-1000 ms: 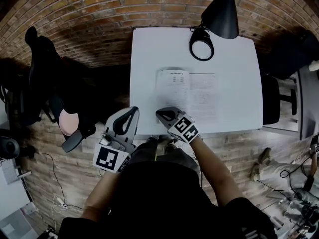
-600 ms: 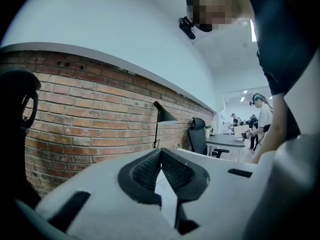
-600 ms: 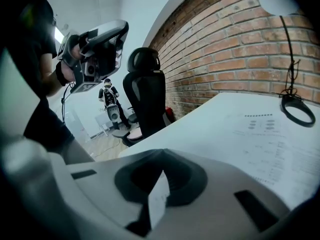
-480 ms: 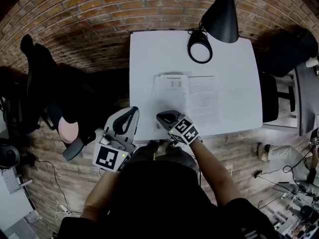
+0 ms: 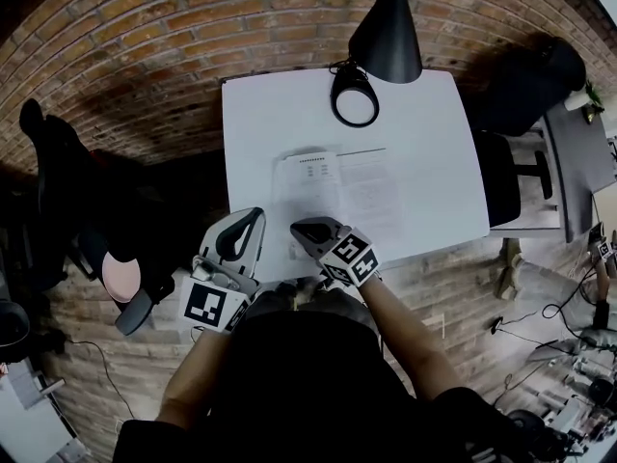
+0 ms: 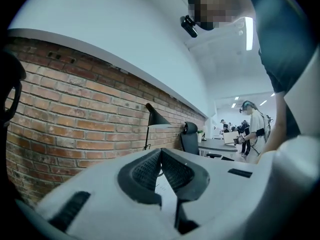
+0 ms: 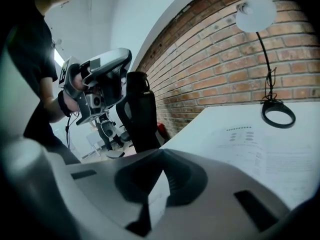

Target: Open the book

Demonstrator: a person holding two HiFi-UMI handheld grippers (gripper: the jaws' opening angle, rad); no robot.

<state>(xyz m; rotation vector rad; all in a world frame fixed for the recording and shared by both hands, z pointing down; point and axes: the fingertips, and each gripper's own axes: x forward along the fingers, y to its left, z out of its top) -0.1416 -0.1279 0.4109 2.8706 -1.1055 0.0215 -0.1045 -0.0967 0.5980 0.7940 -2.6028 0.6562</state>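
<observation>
Lamp point(image 5: 386, 29) bhd open book point(image 5: 337, 189); chair point(image 5: 60, 167) at L.

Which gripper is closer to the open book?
The right gripper: its tip hangs by the near left part of the book, while the left gripper sits farther left, at the table corner.

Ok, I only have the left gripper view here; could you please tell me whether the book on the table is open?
Observer: Yes. The head view shows the book lying open and flat on the white table, with two printed pages facing up.
Operator: Thank you. Where is the right gripper?
Observer: The right gripper is over the near left part of the book, its fingers together with nothing between them.
Operator: And my left gripper?
Observer: The left gripper is at the table's near left corner, beside the book.
</observation>
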